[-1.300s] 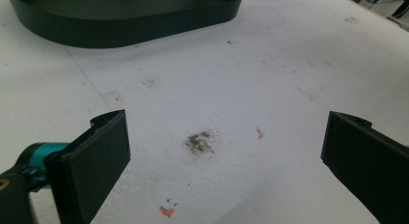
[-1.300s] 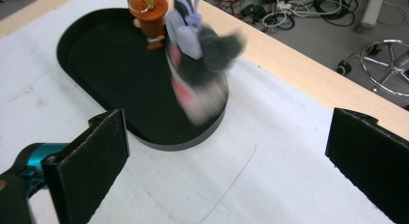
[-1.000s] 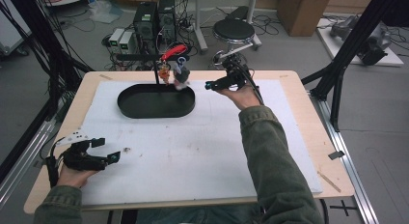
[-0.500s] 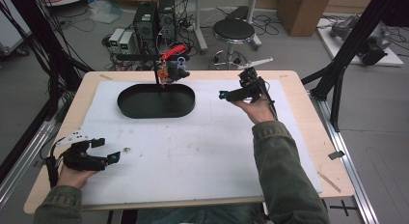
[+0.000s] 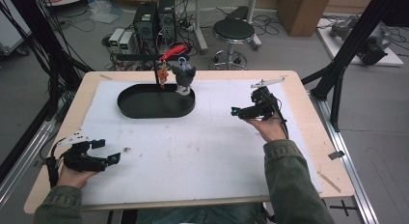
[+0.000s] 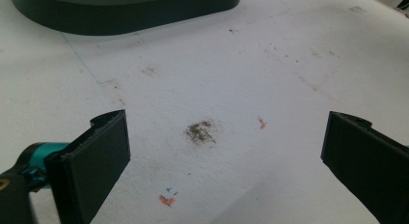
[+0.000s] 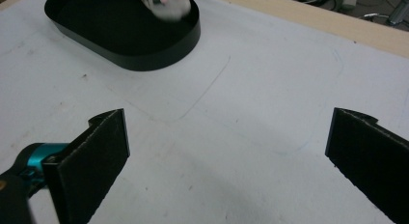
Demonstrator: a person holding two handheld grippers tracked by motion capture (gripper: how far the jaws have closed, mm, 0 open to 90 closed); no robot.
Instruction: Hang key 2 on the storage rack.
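A black oval tray (image 5: 144, 105) lies at the back left of the white mat (image 5: 202, 151). From a black stand (image 5: 156, 72) behind it hang a small grey plush toy (image 5: 184, 77) and an orange trinket (image 5: 163, 75), both over the tray. My right gripper (image 5: 237, 111) floats open to the right of the tray, well apart from the toy. In the right gripper view its jaws (image 7: 226, 151) spread wide over bare mat, with the tray (image 7: 159, 57) and the toy (image 7: 166, 3) far ahead. At the front left my left gripper (image 5: 107, 151) rests open; its jaws (image 6: 224, 156) frame a dark stain (image 6: 200, 131).
The wooden table (image 5: 308, 103) shows beyond the mat on the right. A red item (image 5: 173, 52) sits on top of the stand's bar. Black frame posts (image 5: 337, 79) rise at the right, and a stool (image 5: 233, 30) and computers stand on the floor behind.
My right gripper has drawn back from the hanging toy, moving right and toward the person. The toy stays on the stand. The left gripper has not moved.
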